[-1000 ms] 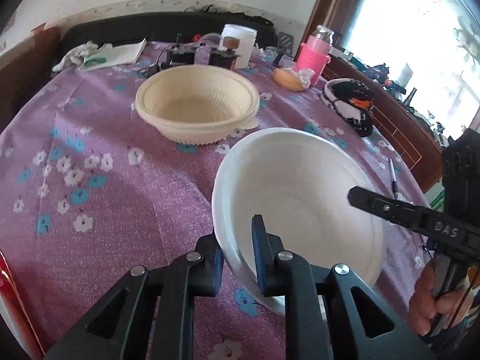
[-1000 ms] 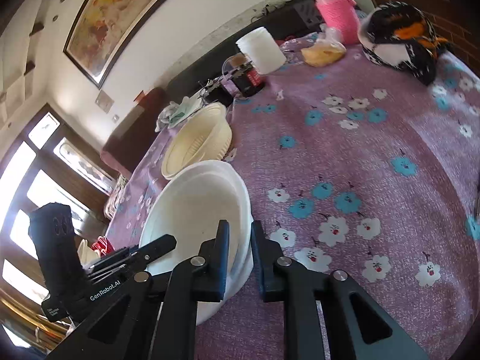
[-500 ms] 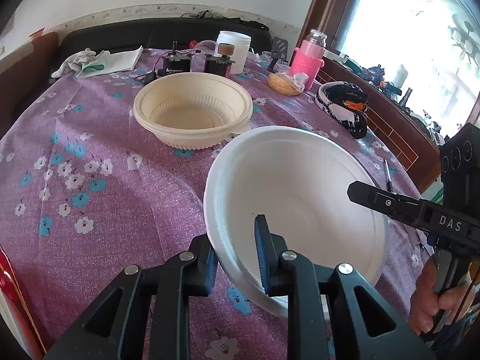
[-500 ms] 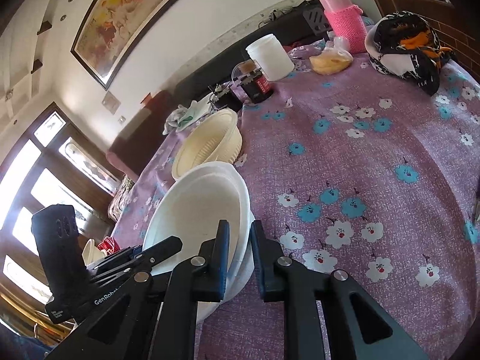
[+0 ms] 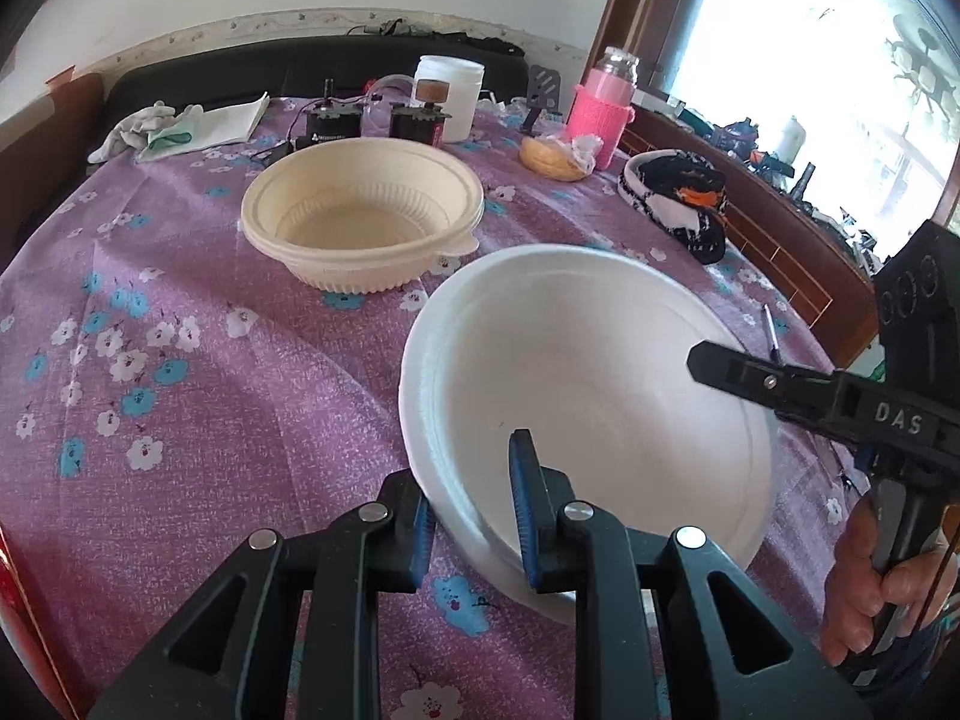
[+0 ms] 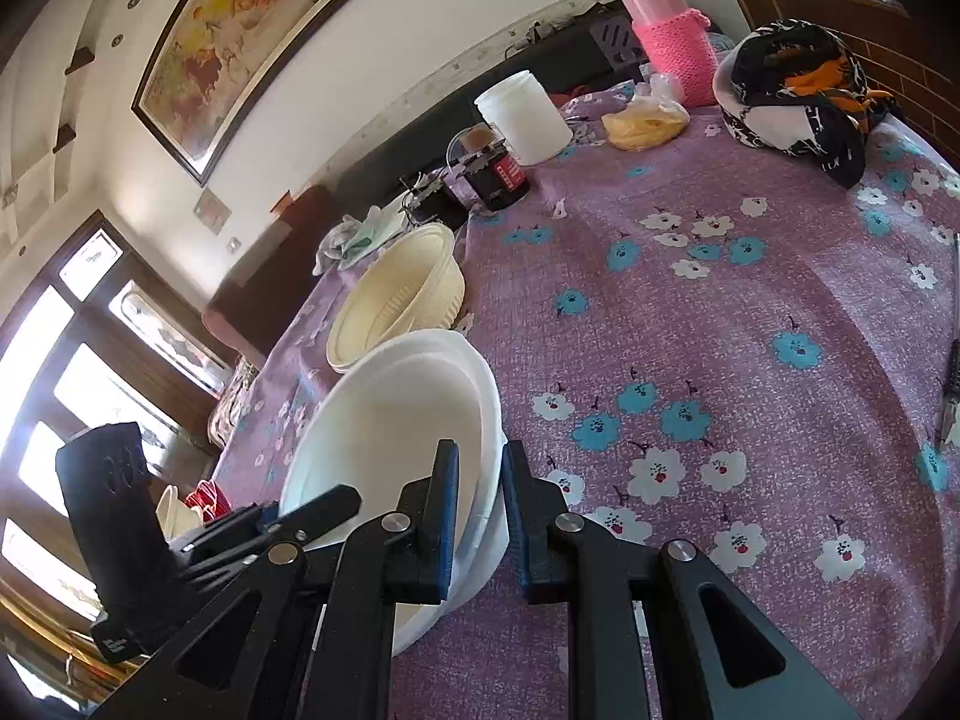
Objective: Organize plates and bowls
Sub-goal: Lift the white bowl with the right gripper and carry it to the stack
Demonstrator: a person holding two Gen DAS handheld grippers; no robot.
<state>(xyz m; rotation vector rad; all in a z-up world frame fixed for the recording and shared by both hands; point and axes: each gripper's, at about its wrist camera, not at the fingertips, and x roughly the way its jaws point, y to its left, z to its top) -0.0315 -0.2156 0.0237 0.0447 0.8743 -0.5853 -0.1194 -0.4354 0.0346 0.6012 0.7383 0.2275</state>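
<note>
The white bowl (image 5: pixel 588 396) is held up off the purple flowered tablecloth (image 5: pixel 198 384) at the near side of the table, tilted, and it is gripped from 2 sides. Its near rim is clamped by the left gripper (image 5: pixel 471 516), with 1 pad inside the bowl and 1 outside. In the right wrist view, the opposite rim is pinched the same way by the right gripper (image 6: pixel 480 510), and a stacked double edge can be made out there on the white bowl (image 6: pixel 390 420), so 2 nested bowls may be held; that cannot be told for sure. Just beyond, the cream bowl (image 5: pixel 363 219) is seen resting upright on the cloth, with a second rim nested under it. At the far edge, a white jar (image 5: pixel 450 96), a pink knitted bottle (image 5: pixel 603 105) and a black patterned cloth bundle (image 5: pixel 675 204) are lined up. A hand (image 5: pixel 882 588) is seen wrapped around the right gripper's handle.
</note>
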